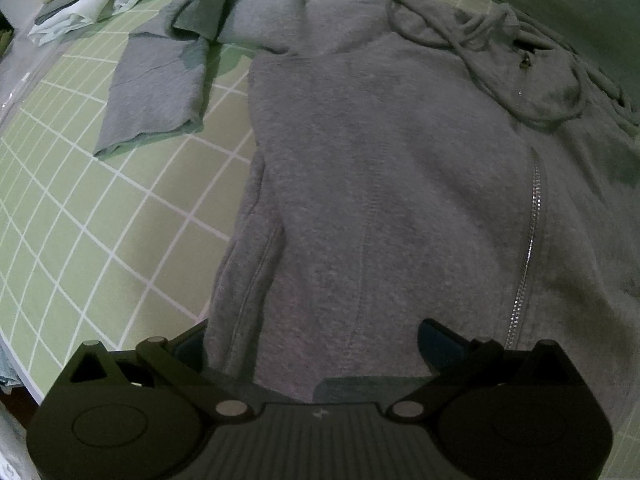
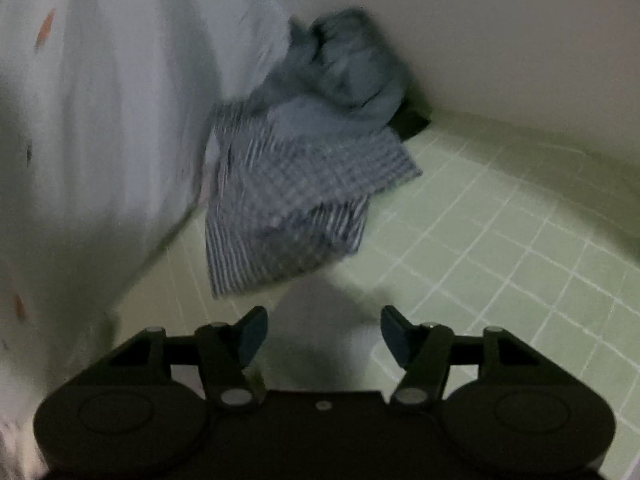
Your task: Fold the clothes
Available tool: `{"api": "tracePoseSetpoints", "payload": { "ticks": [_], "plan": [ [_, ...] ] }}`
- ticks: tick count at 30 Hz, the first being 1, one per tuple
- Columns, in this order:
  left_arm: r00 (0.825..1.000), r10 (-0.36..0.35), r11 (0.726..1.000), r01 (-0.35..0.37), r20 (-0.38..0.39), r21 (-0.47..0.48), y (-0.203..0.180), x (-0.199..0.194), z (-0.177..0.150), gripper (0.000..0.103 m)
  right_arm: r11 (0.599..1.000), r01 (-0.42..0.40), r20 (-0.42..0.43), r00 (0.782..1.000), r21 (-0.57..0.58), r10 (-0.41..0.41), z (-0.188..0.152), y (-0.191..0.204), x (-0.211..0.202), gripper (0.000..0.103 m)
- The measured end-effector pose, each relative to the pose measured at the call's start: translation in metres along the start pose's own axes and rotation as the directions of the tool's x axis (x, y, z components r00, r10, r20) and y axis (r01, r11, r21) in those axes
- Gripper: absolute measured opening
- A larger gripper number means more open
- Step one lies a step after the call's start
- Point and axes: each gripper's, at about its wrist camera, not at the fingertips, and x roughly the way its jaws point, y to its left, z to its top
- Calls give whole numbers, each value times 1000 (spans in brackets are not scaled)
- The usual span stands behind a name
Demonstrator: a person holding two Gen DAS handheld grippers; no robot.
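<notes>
A grey zip hoodie [image 1: 380, 168] lies spread on the green checked mat [image 1: 100, 220], its zipper [image 1: 532, 240] at the right and its drawstrings [image 1: 460, 36] near the collar at the top. One sleeve [image 1: 160, 88] lies bent out to the upper left. My left gripper [image 1: 312, 340] is wide open, its jaws standing either side of the hoodie's bottom hem. My right gripper [image 2: 324, 332] is open and empty above the mat [image 2: 500, 240], facing a crumpled blue striped shirt [image 2: 296, 184].
A pale crumpled garment [image 1: 92, 4] lies at the mat's far left corner. A white wall [image 2: 500, 32] runs behind the mat. A white sheet or cloth [image 2: 100, 120] hangs at the left of the right wrist view.
</notes>
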Motion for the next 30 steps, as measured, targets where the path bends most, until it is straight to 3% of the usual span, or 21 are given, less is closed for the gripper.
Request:
{"api": "tracePoseSetpoints", "payload": {
  "ticks": [2, 8, 12, 15, 18, 19, 20, 21, 26, 30],
  "plan": [
    [1000, 0, 1000, 0, 2, -1, 0, 0, -1, 103, 999, 19, 16, 1000, 41, -20, 4, -8, -2, 66],
    [1000, 1, 1000, -1, 13, 2, -1, -2, -6, 103, 997, 49, -129, 991, 65, -41, -14, -11, 31, 66],
    [1000, 0, 1000, 0, 23, 7, -3, -4, -10, 103, 993, 111, -175, 978, -33, -115, -32, 5, 54, 65],
    [1000, -2, 1000, 2, 25, 13, -2, -4, -7, 103, 989, 129, -171, 975, -77, -140, -33, 12, 64, 56],
    [1000, -2, 1000, 2, 25, 11, -1, -3, -5, 103, 987, 101, -183, 975, -124, -123, -28, 21, 71, 35],
    [1000, -2, 1000, 2, 26, 9, -1, -3, -5, 103, 982, 103, -179, 975, -157, -131, -27, 27, 74, 20],
    [1000, -2, 1000, 2, 27, 9, -1, -3, -5, 103, 976, 102, -174, 975, -191, -136, -25, 33, 77, 13],
    [1000, -2, 1000, 1, 28, 8, -1, -3, -5, 103, 968, 99, -162, 977, -230, -138, -23, 40, 76, 6],
    [999, -1, 1000, 1, 34, 4, 0, -3, -6, 103, 890, -7, -91, 995, -456, -39, -22, 97, 62, 5],
    [999, -1, 1000, 1, 40, 2, 0, -3, -7, 103, 783, -185, -190, 978, -594, 87, -55, 140, 58, 5]
  ]
}}
